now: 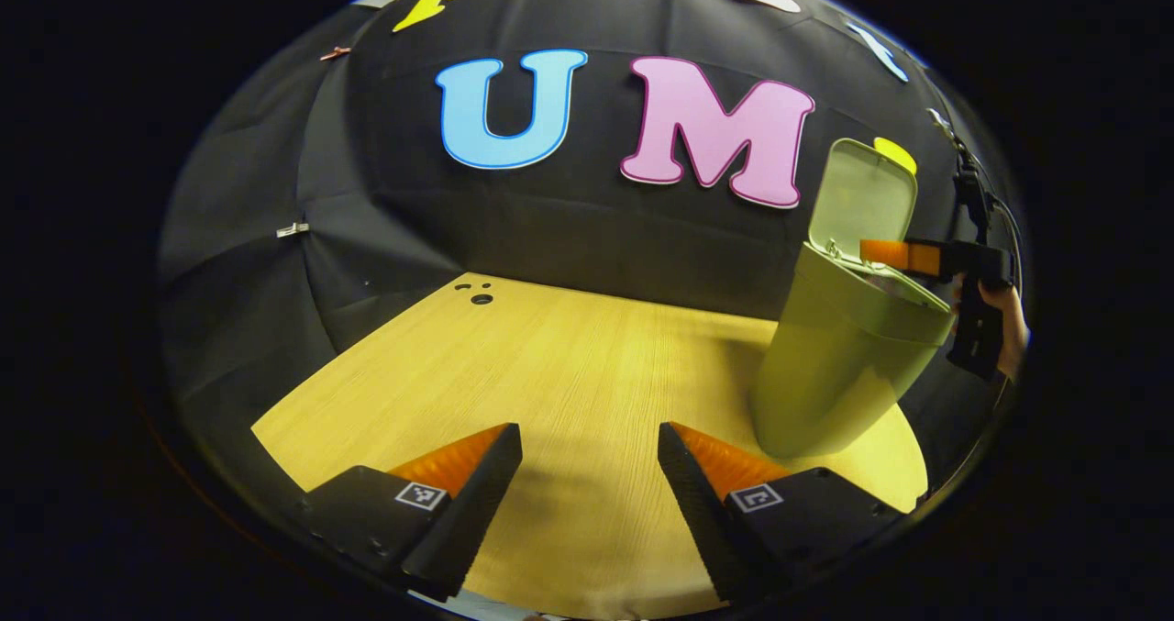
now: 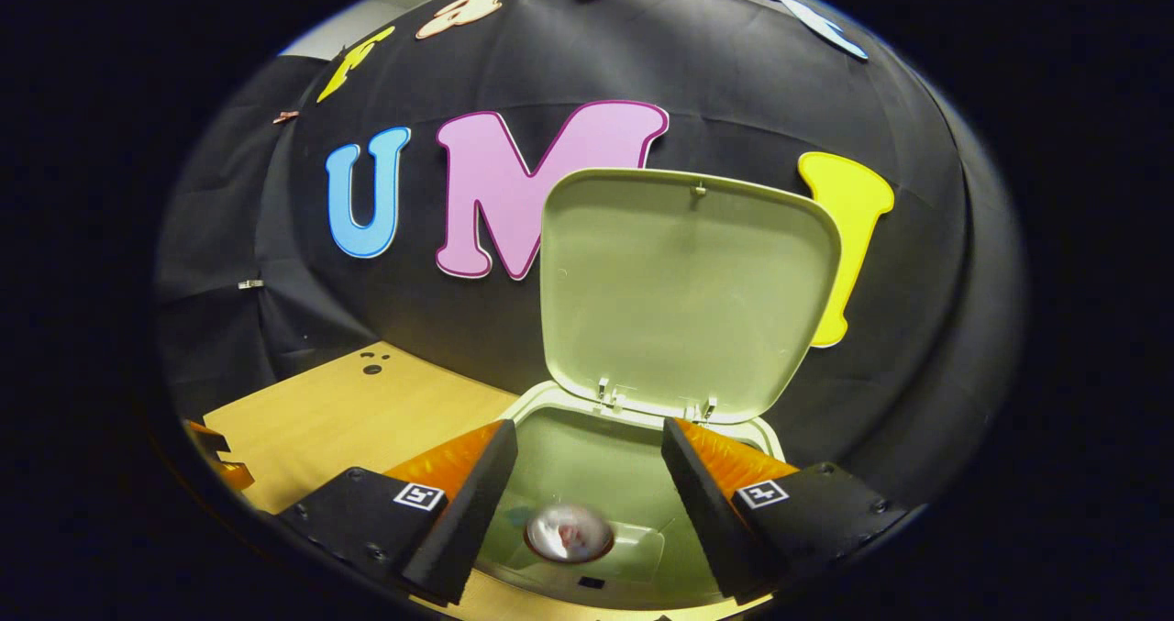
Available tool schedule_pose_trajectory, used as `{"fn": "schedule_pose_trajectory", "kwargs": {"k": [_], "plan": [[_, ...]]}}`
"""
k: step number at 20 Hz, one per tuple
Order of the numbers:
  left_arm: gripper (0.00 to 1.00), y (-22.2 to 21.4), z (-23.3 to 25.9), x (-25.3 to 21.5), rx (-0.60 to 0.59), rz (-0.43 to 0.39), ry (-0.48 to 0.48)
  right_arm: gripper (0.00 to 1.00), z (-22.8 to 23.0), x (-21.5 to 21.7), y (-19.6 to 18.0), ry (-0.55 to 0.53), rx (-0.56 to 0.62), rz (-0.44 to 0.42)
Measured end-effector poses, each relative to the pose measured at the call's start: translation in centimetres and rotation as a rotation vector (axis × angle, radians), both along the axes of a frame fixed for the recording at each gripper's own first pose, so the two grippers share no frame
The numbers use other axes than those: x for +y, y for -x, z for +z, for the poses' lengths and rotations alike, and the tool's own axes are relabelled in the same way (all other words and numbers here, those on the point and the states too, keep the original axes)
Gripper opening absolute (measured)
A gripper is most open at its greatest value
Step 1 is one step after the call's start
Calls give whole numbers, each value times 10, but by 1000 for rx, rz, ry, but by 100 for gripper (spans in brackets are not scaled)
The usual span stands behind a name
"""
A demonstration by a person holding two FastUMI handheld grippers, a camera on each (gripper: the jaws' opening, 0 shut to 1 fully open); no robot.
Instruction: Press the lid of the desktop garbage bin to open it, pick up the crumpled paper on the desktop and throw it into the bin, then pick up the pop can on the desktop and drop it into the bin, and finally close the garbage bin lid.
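The pale green desktop bin (image 1: 839, 364) stands on the right of the wooden table, its lid (image 2: 688, 291) swung up and upright. Down inside the bin (image 2: 596, 456) lies the pop can (image 2: 569, 531), end-on at the bottom. My right gripper (image 2: 589, 428) hovers just above the bin's mouth, open, with nothing between its fingers. From the left gripper view, that right gripper (image 1: 894, 254) reaches over the bin's rim, held by a hand (image 1: 1007, 327). My left gripper (image 1: 589, 438) is open and low over bare table, to the left of the bin.
The wooden table (image 1: 550, 373) stretches left of the bin, with small dark holes (image 1: 481, 299) near its far edge. Black cloth wall closes in behind and on the left. Part of the left gripper (image 2: 215, 460) shows at the far left.
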State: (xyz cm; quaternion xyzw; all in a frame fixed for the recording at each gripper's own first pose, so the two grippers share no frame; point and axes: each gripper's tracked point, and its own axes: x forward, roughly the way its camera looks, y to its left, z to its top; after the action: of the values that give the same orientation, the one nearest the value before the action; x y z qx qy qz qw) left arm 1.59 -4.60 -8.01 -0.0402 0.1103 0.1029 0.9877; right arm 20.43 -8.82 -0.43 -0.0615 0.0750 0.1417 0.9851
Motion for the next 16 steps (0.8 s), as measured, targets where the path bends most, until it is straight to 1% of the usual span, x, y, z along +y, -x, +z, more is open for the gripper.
{"fn": "schedule_pose_trajectory", "kwargs": {"k": [3,8,12,16], "plan": [[96,12,4,12,-10,-7,-22,98,19,-3,9,8,-41,-28],[96,29,-2,32,-1,-12,-32,97,73,2,25,-52,-93,-40],[96,40,-5,46,-9,2,-11,97,128,0,22,-40,-162,-51],[96,49,-9,56,-13,25,0,97,175,-3,9,-27,-219,-63]]}}
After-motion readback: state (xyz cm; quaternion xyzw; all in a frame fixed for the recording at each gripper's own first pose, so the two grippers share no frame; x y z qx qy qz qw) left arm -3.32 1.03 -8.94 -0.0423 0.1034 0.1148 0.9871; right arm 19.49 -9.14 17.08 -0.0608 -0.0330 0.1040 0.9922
